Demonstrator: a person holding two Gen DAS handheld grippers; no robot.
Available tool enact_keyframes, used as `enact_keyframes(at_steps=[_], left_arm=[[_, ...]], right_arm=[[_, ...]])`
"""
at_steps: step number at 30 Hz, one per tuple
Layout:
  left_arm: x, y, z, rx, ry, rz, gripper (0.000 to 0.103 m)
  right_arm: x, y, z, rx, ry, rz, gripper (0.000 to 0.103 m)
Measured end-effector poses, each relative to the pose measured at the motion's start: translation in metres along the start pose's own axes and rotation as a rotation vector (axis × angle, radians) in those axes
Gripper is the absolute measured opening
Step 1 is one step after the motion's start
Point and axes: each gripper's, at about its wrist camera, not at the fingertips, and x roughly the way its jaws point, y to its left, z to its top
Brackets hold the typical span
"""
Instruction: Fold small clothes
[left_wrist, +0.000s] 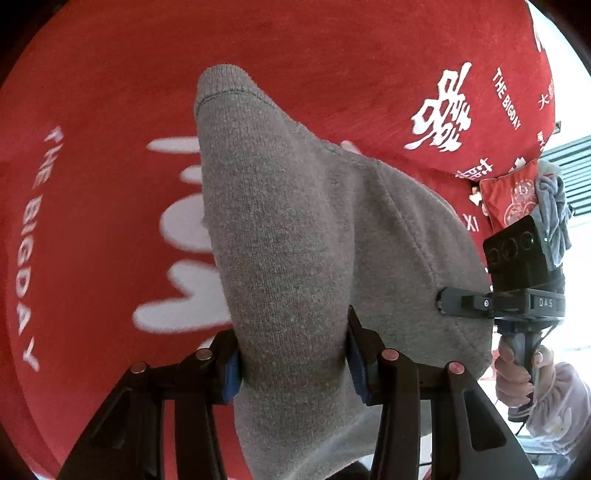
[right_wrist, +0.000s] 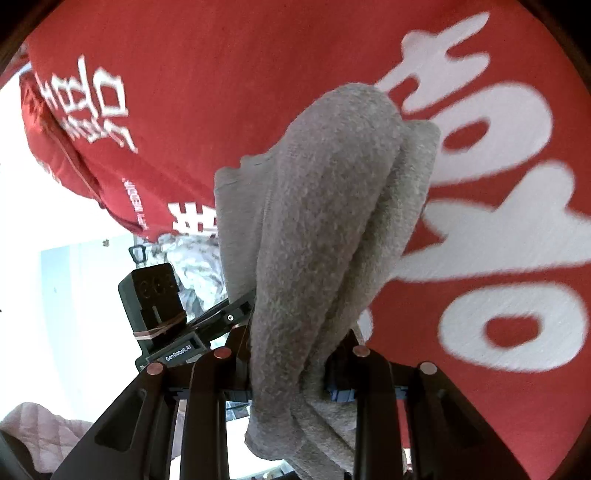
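Both sets of jaws are clamping cloth: the left gripper (left_wrist: 293, 360) is pinching a bunched fold of the grey knitted garment (left_wrist: 295, 236) between its blue pads (left_wrist: 232, 376), and the right gripper (right_wrist: 291, 373) is squeezing another gathered part of the same garment (right_wrist: 325, 229), its pads nearly hidden by the fabric. The grey knit is hanging lifted between the two tools — stretching away from each camera toward a ribbed, stitched hem at its far end — above the red cloth with large white lettering (left_wrist: 110, 92) that is covering the surface beneath. In the left wrist view the right gripper (left_wrist: 447, 301) is gripping the garment's far edge, with a person's hand (left_wrist: 517, 369) in a pale sleeve around its handle. Beyond it, a small red printed cushion (left_wrist: 511, 192) is sitting at the cloth's edge, just beside a crumpled blue-grey fabric item (left_wrist: 554, 210).
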Motion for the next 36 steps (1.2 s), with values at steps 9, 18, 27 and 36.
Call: enact_keyframes(at_steps=[9, 18, 27, 36], left_arm=[[0.018, 0.056, -0.037, -0.049, 0.036, 0.122, 0.053], [-0.034, 0.075, -0.041, -0.074, -0.112, 0.234, 0.052], [0.004, 0.047, -0.035, 0.058, -0.100, 0.342, 0.031], [0.014, 0.047, -0.039, 0.061, -0.102, 0.372, 0.031]], right_arm=[[0.064, -0.017, -0.026, 0.003, 0.060, -0.135, 0.033], [0.022, -0.003, -0.031, -0.019, -0.068, -0.394, 0.056], [0.031, 0.005, -0.028, -0.104, -0.074, -0.552, 0.008], [0.032, -0.021, -0.036, -0.111, -0.117, -0.589, 0.016]])
